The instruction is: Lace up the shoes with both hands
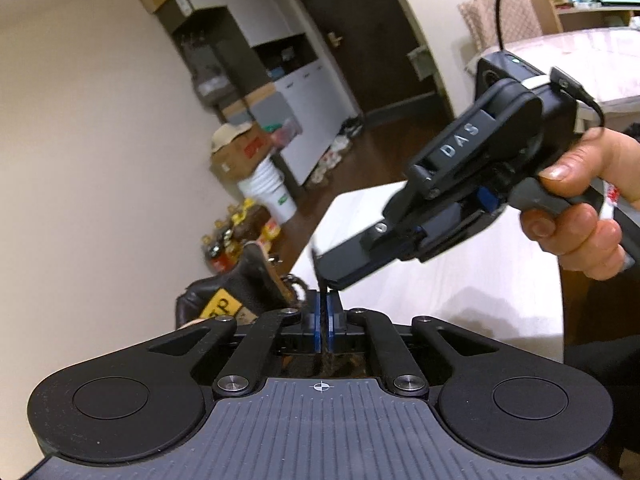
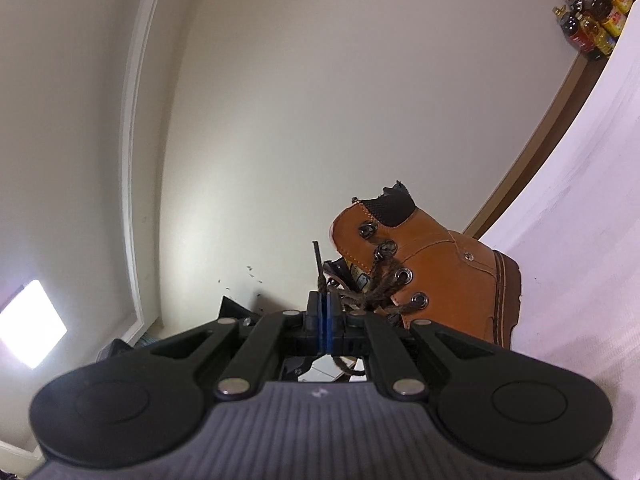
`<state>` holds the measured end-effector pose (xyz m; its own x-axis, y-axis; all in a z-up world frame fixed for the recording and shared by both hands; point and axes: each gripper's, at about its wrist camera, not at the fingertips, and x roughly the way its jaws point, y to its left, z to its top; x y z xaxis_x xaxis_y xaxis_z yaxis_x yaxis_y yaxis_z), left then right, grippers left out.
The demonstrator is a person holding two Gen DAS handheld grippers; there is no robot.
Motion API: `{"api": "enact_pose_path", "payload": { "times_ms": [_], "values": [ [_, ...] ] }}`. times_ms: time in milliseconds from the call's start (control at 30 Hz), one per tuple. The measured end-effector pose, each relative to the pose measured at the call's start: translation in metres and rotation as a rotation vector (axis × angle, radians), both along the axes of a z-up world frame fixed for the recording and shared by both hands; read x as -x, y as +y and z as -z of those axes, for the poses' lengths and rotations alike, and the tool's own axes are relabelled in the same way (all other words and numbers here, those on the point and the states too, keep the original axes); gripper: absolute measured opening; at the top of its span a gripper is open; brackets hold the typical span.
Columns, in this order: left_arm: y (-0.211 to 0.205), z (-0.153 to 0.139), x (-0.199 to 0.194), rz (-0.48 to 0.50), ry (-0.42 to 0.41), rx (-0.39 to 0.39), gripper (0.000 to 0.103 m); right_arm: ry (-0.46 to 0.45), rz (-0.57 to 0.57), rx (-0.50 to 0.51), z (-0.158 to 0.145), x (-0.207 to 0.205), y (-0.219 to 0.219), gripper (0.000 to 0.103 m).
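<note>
Left gripper (image 1: 324, 312) pinches the dark lace (image 1: 322, 280) tight. Right gripper (image 2: 324, 312) is clamped on the lace tip too, just beside the tan boot (image 2: 436, 276) on the white table (image 2: 580, 240).

The boot (image 1: 240, 300) is mostly hidden behind the left hand-held gripper (image 1: 325, 312).

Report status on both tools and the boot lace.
Left tool shut on the lace. Right tool pads nearly together, lace tip at them, grip unclear. Tan boot on the white table, top eyelets unlaced. Nothing blocking.
</note>
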<state>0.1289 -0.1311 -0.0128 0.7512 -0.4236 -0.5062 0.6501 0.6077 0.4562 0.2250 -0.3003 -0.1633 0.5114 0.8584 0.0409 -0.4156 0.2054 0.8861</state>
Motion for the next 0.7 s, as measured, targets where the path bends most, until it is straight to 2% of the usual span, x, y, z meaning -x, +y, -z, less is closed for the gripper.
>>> {"api": "enact_pose_path", "payload": {
  "times_ms": [67, 167, 300, 333, 367, 433, 567, 633, 700],
  "values": [
    [-0.003, -0.003, -0.002, -0.022, 0.0, -0.004, 0.003, -0.001, -0.005, -0.013, 0.002, -0.004, -0.002, 0.013],
    [-0.006, -0.006, -0.004, -0.077, 0.01, -0.018, 0.003, -0.021, 0.024, 0.002, 0.005, -0.01, -0.004, 0.013],
    [-0.009, -0.01, -0.013, -0.111, 0.09, -0.052, 0.003, -0.105, 0.084, 0.333, -0.005, -0.005, -0.006, 0.013],
    [-0.01, -0.011, -0.016, -0.112, 0.104, -0.063, 0.003, -0.12, 0.055, 0.401, -0.003, -0.005, -0.002, 0.013],
    [-0.01, -0.012, -0.018, -0.113, 0.115, -0.074, 0.003, -0.123, 0.042, 0.417, -0.002, -0.006, 0.0, 0.013],
    [-0.008, -0.016, -0.018, -0.113, 0.112, -0.094, 0.003, -0.109, -0.099, 0.523, 0.008, -0.01, 0.01, 0.013],
    [-0.003, -0.019, -0.014, -0.12, 0.098, -0.121, 0.003, -0.087, -0.253, 0.612, 0.03, -0.006, 0.016, 0.013],
    [-0.003, -0.019, -0.016, -0.125, 0.105, -0.132, 0.003, -0.083, -0.29, 0.617, 0.037, -0.003, 0.02, 0.013],
    [-0.002, -0.016, -0.017, -0.132, 0.112, -0.143, 0.003, -0.089, -0.319, 0.607, 0.042, 0.001, 0.025, 0.008]
  ]
}}
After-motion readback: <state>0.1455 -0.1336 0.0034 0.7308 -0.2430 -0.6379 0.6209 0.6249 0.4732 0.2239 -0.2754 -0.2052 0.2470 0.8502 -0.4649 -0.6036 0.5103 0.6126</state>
